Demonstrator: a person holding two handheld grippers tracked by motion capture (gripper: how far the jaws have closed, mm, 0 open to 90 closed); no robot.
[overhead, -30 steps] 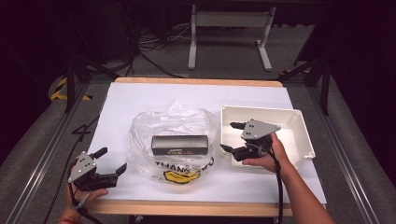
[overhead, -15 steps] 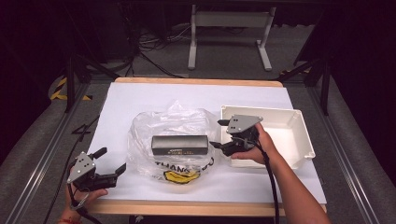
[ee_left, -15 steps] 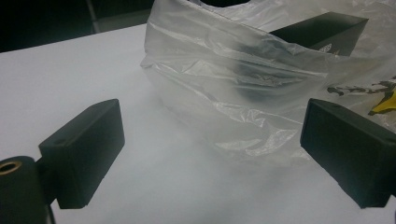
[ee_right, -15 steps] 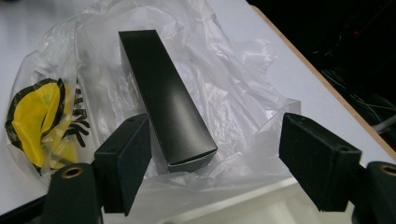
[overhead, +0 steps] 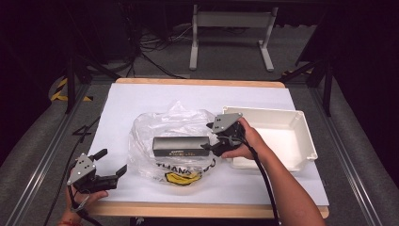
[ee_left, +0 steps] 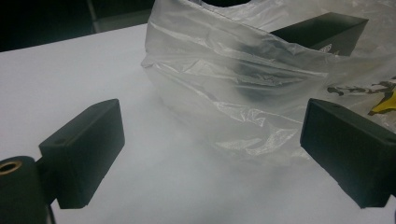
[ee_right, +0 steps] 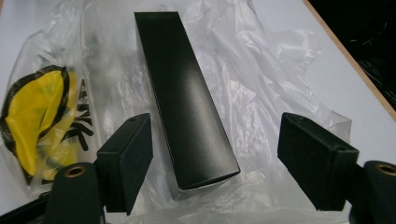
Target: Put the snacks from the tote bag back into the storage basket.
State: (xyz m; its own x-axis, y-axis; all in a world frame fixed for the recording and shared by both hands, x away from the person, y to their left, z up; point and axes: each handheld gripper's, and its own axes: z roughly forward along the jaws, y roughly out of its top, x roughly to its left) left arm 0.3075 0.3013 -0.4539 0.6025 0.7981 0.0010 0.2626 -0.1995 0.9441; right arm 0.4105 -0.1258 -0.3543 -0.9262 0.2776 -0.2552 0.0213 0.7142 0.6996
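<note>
Left claw: my left gripper (overhead: 109, 173) rests low at the near left corner of the table (overhead: 141, 101), jaws spread wide with nothing between them. In the left gripper view it looks across bare white surface at the bag's side.
Plastic bag: the clear bag (overhead: 155, 127), printed with yellow and black, lies crumpled mid-table, just beside and beyond my left jaws.
Black box: the long black box (overhead: 181, 146) lies flat on the bag, its near end pointing at my right claw.
Right claw: my right gripper (overhead: 210, 137) hovers at that end, jaws wide apart; in the right gripper view the box (ee_right: 187, 102) runs up between them, untouched.
Bin: the white bin (overhead: 306, 141) sits to the right, seemingly empty.
Step in hand: I judge this the reach for the box.
Next move: ease forward, straddle the end, close without catching plastic.
</note>
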